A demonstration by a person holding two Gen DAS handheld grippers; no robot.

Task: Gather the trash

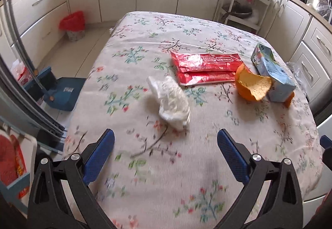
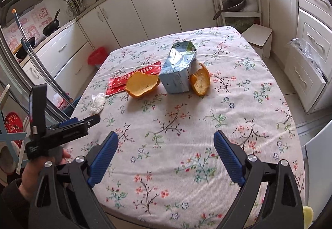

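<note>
Blue-padded left claw (image 1: 166, 135) and right claw (image 2: 166, 137) both gape wide, empty, above the floral table (image 2: 207, 125).

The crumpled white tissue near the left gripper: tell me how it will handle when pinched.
The crumpled white tissue looks soft and loosely wadded, so it will probably squash flat between the pads rather than resist. It seems very light and may drag on the tablecloth if nudged. The left gripper is open wide enough to straddle it.

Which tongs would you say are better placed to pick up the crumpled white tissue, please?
Left. The left tongs are open with the crumpled white tissue just ahead; from the right tongs it lies far off to the left.
</note>
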